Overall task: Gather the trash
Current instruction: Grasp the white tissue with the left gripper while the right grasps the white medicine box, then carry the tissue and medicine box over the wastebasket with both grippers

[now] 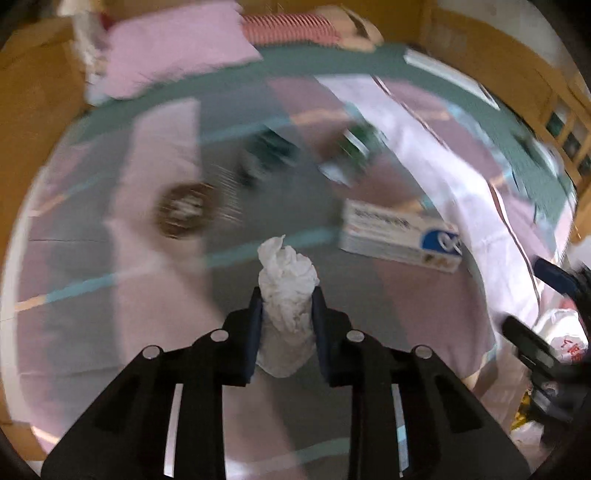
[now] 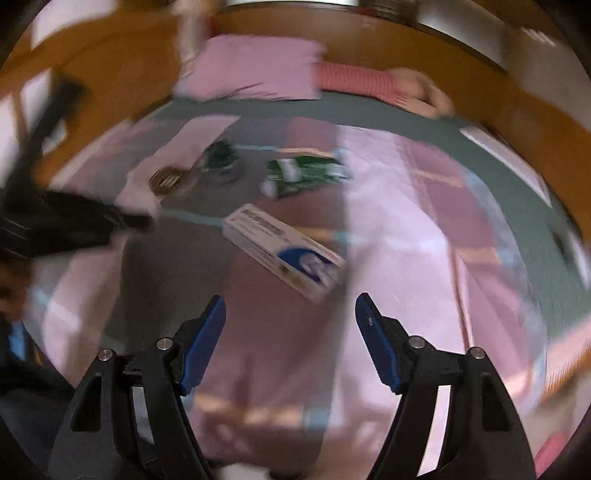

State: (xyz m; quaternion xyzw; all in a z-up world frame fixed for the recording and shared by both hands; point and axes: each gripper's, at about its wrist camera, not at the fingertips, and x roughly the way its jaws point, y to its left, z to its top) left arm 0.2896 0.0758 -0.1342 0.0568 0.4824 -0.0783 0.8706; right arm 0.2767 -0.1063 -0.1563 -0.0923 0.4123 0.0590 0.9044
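Note:
My left gripper [image 1: 287,295] is shut on a crumpled white tissue [image 1: 286,291] and holds it above the patchwork bedspread [image 1: 110,295]. My right gripper [image 2: 290,306] is open and empty above the same bedspread [image 2: 406,258]. A white and blue carton [image 1: 400,236] lies ahead right; in the right wrist view the carton [image 2: 284,251] is just beyond my fingertips. A green wrapper [image 1: 352,155] [image 2: 306,171], a dark crushed container [image 1: 267,153] [image 2: 219,160] and a brown round lid [image 1: 186,210] [image 2: 170,181] lie farther off. Both views are motion-blurred.
A pink pillow [image 1: 173,48] and a striped cushion [image 1: 291,27] lie at the head of the bed. A white plastic bag with red print [image 1: 561,332] hangs at the right edge. Wooden walls [image 1: 33,110] surround the bed.

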